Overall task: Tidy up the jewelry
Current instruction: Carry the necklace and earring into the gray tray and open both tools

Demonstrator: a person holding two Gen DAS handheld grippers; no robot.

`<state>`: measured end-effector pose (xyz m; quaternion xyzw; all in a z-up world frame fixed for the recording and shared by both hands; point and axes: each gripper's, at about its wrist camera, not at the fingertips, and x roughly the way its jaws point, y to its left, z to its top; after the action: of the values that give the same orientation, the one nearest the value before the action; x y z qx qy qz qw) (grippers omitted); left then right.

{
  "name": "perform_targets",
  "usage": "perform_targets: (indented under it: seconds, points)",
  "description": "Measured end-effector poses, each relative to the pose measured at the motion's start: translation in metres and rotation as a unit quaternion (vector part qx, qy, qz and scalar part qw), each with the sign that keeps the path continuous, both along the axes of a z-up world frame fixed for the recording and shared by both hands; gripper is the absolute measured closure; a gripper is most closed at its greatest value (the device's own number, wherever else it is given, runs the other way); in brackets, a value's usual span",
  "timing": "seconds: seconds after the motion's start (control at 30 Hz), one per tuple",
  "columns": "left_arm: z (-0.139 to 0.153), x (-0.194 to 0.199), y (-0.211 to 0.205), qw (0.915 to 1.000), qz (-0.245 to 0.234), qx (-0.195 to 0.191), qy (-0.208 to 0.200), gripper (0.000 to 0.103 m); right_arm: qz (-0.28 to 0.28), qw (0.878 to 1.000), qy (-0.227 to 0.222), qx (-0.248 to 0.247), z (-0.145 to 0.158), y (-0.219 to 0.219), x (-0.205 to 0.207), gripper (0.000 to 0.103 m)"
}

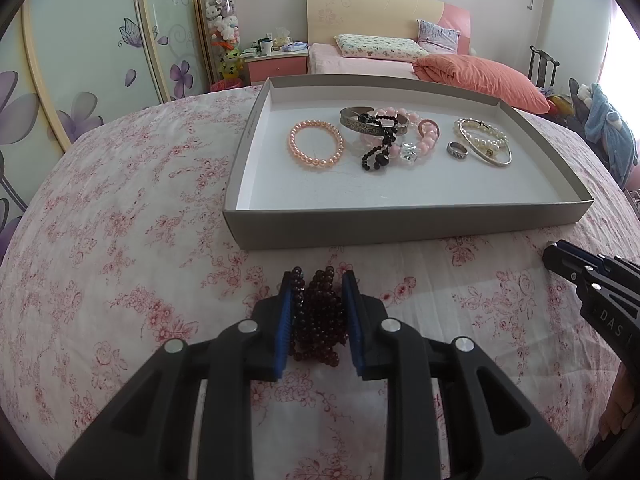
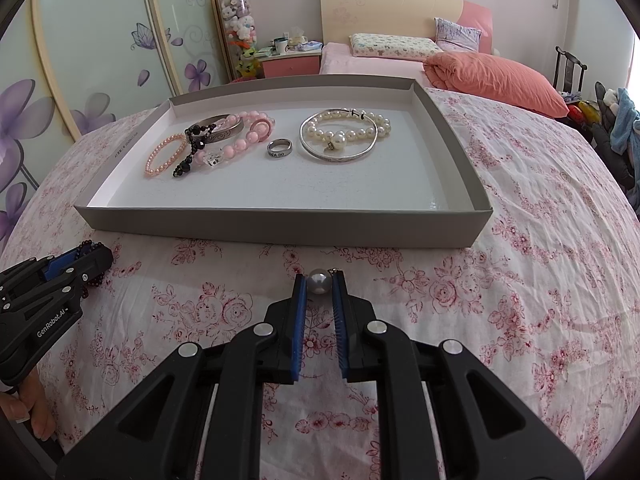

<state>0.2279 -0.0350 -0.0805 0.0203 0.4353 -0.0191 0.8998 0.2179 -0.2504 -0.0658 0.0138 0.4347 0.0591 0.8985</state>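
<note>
- left tongs (image 1: pixel 316 280) pinch dark red bead bracelet (image 1: pixel 318 316); right tongs (image 2: pixel 319 280) pinch a pearl piece (image 2: pixel 319 282), both over the bed, just short of tray (image 2: pixel 280 232).
- step: carry-in; next, lift each over the near wall and release on bare floor.

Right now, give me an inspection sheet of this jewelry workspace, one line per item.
Surface: floral bedspread, wrinkled, with the shallow grey tray on it.
Job's things: in the tray, a pink pearl bracelet, an engraved cuff, black beads, a pink bead bracelet, a ring, and a white pearl bracelet lying inside a silver bangle.
Clutter: nothing seen on the bedspread.
Grippers: left gripper shut on a dark red bead bundle; right gripper shut on a pearl piece; both short of the tray.
Cables: nothing seen.
Surroundings: bed, orange quilt, nightstand, flowered wardrobe doors.
</note>
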Motion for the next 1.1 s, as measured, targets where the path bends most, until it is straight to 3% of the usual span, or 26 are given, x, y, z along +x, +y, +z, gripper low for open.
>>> perform_targets:
  seconds: [0.3,0.47,0.53,0.7,0.9,1.1]
  points:
    - [0.000,0.001,0.000,1.0000,-0.001,0.005,0.000,0.079,0.000,1.000,-0.001,-0.007,0.000,0.002,0.000,0.089]
    - [0.000,-0.001,-0.006,0.9999,-0.008,0.008,-0.003,0.086,-0.009,1.000,-0.009,0.000,0.002,0.000,-0.004,0.089]
    - [0.003,-0.007,-0.004,0.9999,-0.011,0.003,-0.011,0.090,-0.011,0.999,-0.031,0.005,0.010,-0.003,-0.011,0.089]
    - [0.014,-0.017,0.001,0.9995,-0.011,-0.012,-0.026,0.091,-0.013,0.996,-0.085,0.018,0.035,-0.003,-0.025,0.089]
    - [0.043,-0.032,-0.004,0.9961,-0.020,-0.005,-0.086,0.091,-0.008,0.987,-0.160,0.015,0.072,0.004,-0.040,0.089]
    - [0.071,-0.045,-0.013,0.9890,-0.023,0.002,-0.146,0.091,0.005,0.977,-0.211,0.012,0.090,0.011,-0.055,0.089]
